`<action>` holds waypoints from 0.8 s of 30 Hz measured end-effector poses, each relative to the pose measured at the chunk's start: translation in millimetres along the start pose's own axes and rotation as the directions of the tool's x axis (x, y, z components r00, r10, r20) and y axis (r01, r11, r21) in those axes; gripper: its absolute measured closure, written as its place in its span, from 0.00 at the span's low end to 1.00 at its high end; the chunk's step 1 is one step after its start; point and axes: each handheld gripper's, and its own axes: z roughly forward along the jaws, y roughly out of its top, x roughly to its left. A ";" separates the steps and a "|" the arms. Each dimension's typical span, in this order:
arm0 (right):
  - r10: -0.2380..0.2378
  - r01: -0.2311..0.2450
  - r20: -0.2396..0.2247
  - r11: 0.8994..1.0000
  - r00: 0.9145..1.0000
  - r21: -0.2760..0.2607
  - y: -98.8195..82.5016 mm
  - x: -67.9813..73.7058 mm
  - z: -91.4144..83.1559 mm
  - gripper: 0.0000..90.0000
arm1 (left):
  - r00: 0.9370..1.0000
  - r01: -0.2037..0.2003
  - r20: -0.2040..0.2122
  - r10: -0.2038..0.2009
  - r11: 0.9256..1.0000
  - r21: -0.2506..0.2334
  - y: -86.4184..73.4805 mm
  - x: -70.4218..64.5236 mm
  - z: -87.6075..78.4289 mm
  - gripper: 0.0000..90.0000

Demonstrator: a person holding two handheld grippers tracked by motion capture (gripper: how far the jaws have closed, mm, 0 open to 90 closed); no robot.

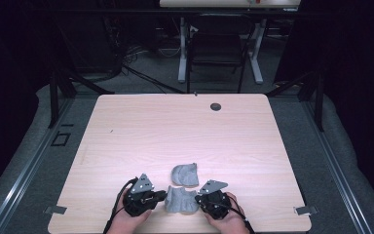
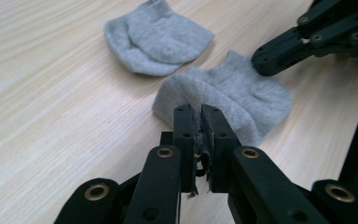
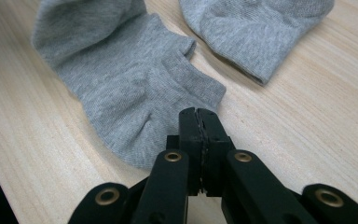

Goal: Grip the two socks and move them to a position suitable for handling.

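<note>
Your left gripper [image 2: 201,112] pinched the near grey sock [image 2: 242,95] at its edge, your right gripper [image 3: 199,114] sat closed on its other edge, second sock [image 1: 184,173] just beyond.

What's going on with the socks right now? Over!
Left gripper and right gripper both shut, each at an edge of the near sock. Far sock lies apart on the table. Nothing in the way.

Overhead light is brightening the table [image 1: 185,131] while its surroundings are lying nearly black; close views are staying sharp, softening slightly toward their edges.
</note>
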 end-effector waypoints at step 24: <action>0.011 -0.011 0.013 1.000 1.000 0.011 -0.3 0.3 -2.3 0.97 | 0.999 -0.011 -0.030 0.013 0.998 0.063 -8.1 3.3 13.0 0.78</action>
